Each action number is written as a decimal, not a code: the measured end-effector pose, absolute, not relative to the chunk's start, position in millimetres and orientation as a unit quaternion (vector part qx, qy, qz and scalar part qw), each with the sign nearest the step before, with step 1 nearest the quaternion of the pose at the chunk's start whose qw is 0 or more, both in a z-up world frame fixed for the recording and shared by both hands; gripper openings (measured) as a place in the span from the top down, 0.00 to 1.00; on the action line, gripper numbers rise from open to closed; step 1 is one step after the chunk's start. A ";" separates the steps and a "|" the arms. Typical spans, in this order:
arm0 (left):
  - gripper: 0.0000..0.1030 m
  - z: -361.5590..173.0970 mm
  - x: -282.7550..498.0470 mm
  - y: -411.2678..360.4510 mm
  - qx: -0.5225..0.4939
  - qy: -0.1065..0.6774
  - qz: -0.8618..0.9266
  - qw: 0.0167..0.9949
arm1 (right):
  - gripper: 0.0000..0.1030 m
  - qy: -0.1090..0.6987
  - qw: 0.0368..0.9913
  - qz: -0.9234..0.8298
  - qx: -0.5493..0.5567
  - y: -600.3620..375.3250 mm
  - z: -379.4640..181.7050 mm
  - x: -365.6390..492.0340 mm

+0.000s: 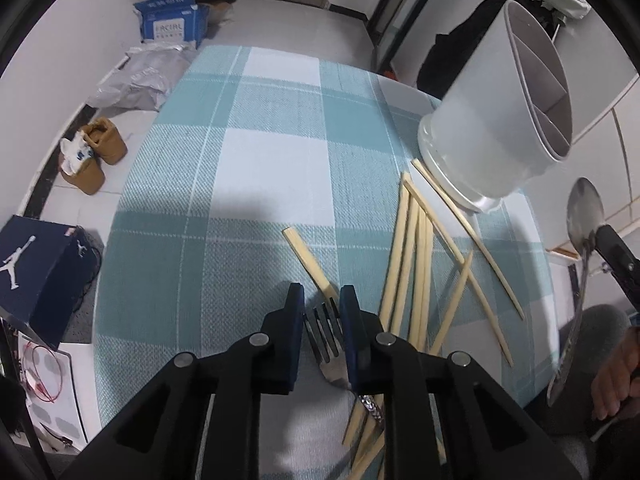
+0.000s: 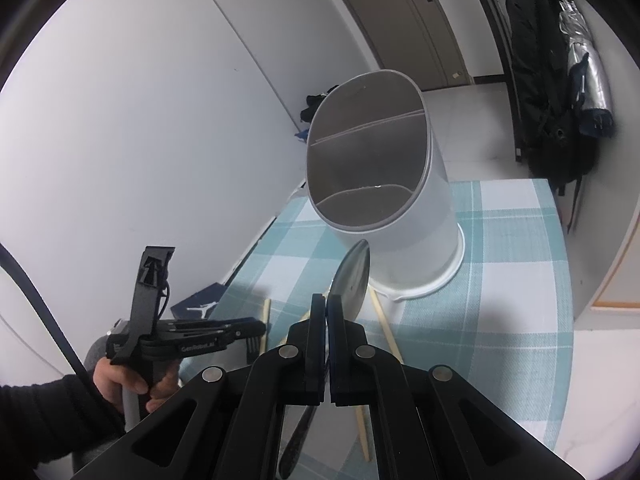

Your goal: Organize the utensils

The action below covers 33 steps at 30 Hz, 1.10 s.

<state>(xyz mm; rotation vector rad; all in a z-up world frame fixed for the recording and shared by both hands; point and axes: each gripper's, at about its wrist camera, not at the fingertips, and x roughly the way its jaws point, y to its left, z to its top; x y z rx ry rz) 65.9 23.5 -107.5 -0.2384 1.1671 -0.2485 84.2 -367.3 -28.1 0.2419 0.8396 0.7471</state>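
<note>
My left gripper [image 1: 322,294] hangs low over the checked tablecloth [image 1: 260,168], its jaws narrowly apart on either side of a metal fork [image 1: 326,344] lying on the cloth; I cannot tell whether the pads touch it. Several wooden chopsticks [image 1: 416,264] lie scattered to its right. My right gripper [image 2: 326,300] is shut on a metal spoon [image 2: 352,276], bowl up, held in the air in front of the white divided utensil holder [image 2: 384,184]. The spoon [image 1: 582,216] and holder [image 1: 496,120] also show in the left wrist view. The left gripper [image 2: 256,326] shows in the right wrist view.
The holder has three compartments, all looking empty. The table's near and left edges drop to a tiled floor with shoes [image 1: 92,156], a dark shoebox [image 1: 36,268] and a blue box [image 1: 172,24]. A black bag [image 2: 548,80] hangs by the wall to the right.
</note>
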 end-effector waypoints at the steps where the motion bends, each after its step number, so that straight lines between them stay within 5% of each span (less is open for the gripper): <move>1: 0.86 -107.7 66.4 25.4 -0.114 0.551 -0.121 0.818 | 0.99 0.397 0.840 0.353 0.113 -366.7 -28.3 84.0; 17: 0.84 -109.0 63.8 39.6 -0.124 0.578 -0.166 0.789 | 0.99 0.406 0.839 0.346 0.109 -368.2 -34.1 86.7; 24: 0.58 -105.2 63.9 33.7 -0.092 0.592 -0.199 0.775 | 0.99 0.406 0.839 0.346 0.111 -368.7 -35.2 87.9; 33: 0.58 -103.8 59.0 26.6 -0.015 0.597 -0.233 0.768 | 0.99 0.407 0.838 0.345 0.113 -369.4 -36.2 87.7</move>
